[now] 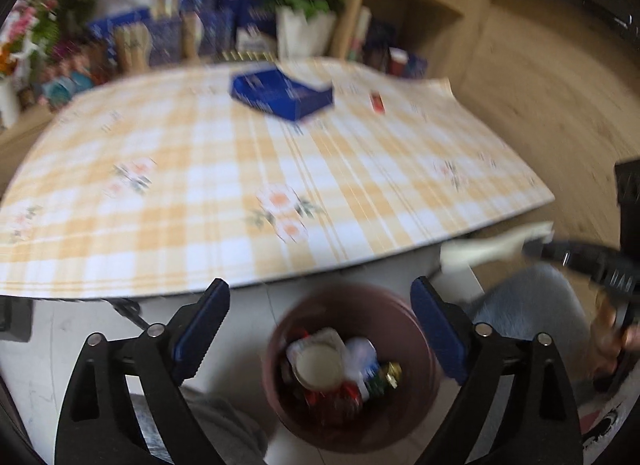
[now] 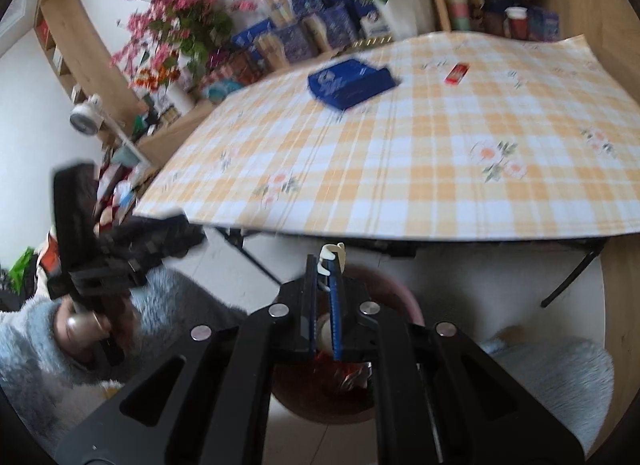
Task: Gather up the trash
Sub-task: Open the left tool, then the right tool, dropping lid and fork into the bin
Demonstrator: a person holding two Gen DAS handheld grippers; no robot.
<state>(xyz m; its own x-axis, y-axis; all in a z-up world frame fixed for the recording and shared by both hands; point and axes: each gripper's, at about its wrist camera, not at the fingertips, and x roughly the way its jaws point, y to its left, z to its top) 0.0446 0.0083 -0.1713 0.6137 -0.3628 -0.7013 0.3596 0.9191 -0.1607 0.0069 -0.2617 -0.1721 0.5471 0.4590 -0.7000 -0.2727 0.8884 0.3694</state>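
Observation:
A brown round bin (image 1: 400, 313) stands on the floor in front of the table and holds several pieces of trash, among them a white cup lid (image 1: 318, 363). My left gripper (image 1: 320, 329) is open and empty right above the bin. My right gripper (image 2: 325, 297) is shut on a thin white piece of trash (image 2: 331, 253), held above the bin (image 2: 404, 301); it also shows in the left wrist view (image 1: 496, 247). A small red packet (image 2: 456, 73) lies on the checked tablecloth, also seen in the left wrist view (image 1: 377, 102).
A blue box (image 1: 280, 93) lies on the far part of the table (image 1: 200, 185). Flower pots, blue boxes and shelves stand behind the table. Black table legs (image 2: 572, 277) stand to the bin's right. The person's knees flank the bin.

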